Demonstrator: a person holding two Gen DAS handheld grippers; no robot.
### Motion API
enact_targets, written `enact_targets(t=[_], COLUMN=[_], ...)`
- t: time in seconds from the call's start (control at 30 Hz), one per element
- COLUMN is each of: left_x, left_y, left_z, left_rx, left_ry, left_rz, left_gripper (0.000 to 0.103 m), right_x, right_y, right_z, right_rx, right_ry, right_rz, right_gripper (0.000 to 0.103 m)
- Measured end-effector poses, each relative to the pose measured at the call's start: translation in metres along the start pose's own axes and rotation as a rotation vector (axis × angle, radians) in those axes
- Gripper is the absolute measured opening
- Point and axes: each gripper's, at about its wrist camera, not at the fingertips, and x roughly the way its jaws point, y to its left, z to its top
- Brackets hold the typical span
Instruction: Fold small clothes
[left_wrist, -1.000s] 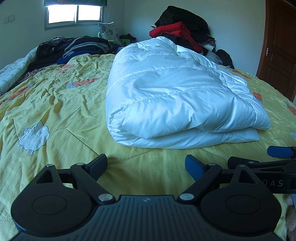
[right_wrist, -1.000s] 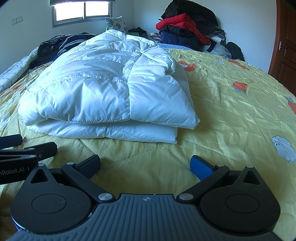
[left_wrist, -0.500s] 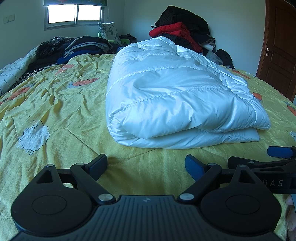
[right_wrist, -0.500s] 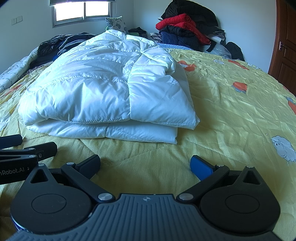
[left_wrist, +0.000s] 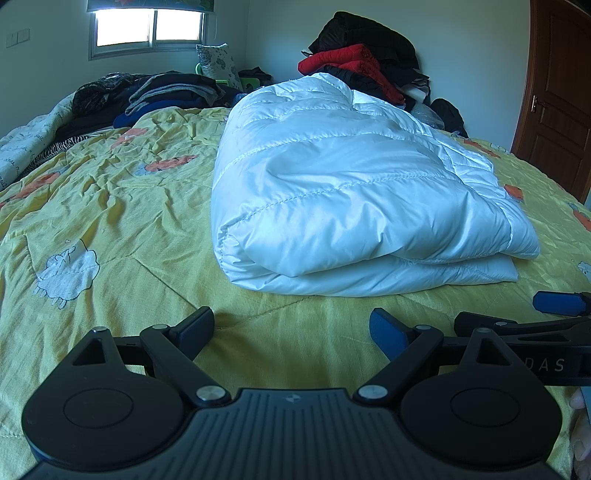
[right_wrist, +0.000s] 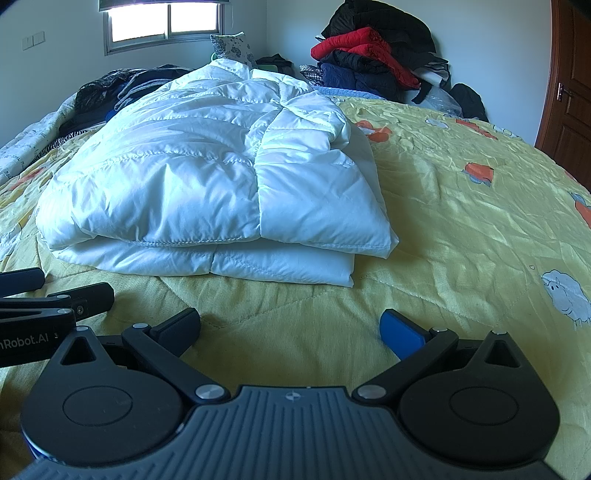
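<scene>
Two grippers hover side by side over the near edge of the yellow bedspread (left_wrist: 110, 206), both with jaws spread wide and nothing between them: the left gripper (left_wrist: 291, 326) and the right gripper (right_wrist: 290, 328). Just beyond them, apart from both, lies the white puffer jacket (left_wrist: 351, 192), folded into a thick bundle. Dark and red clothes (right_wrist: 373, 55), perhaps more jackets, are heaped at the bed's far edge.

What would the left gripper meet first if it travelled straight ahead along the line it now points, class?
Probably the yellow bedspread: the left gripper, jaws open and empty, angles down at bare cover just short of the folded white puffer jacket. On a shallower line it would meet the jacket's near edge; depth is unclear.
</scene>
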Motion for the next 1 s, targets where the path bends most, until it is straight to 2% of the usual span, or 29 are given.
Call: enact_targets(t=[0.13, 0.23, 0.83, 0.93, 1.0], left_x=[-0.0002, 0.0002, 0.0009, 0.0004, -0.0007], left_y=[0.0005, 0.0033, 0.0026, 0.0010, -0.0026], left_z=[-0.0001, 0.0001, 0.0012, 0.0011, -0.0010], left_rx=[-0.003, -0.019, -0.023, -0.015, 0.026], left_ry=[0.000, 0.004, 0.013, 0.020, 0.034], left_rz=[-0.003, -0.029, -0.037, -0.028, 0.002], left_gripper=[0.093, 0.103, 0.103, 0.103, 0.103], right_x=[-0.0001, 0.0004, 0.0001, 0.0003, 0.0002], right_y=[0.0000, -0.0002, 0.0003, 0.0002, 0.0002], right_z=[-0.0001, 0.0003, -0.0002, -0.0001, -0.0002], right_rx=[0.000, 0.001, -0.001, -0.002, -0.001], right_ry=[0.000, 0.000, 0.000, 0.000, 0.000], right_rz=[0.000, -0.001, -0.002, -0.001, -0.001], right_gripper=[0.101, 0.101, 0.101, 0.101, 0.101])
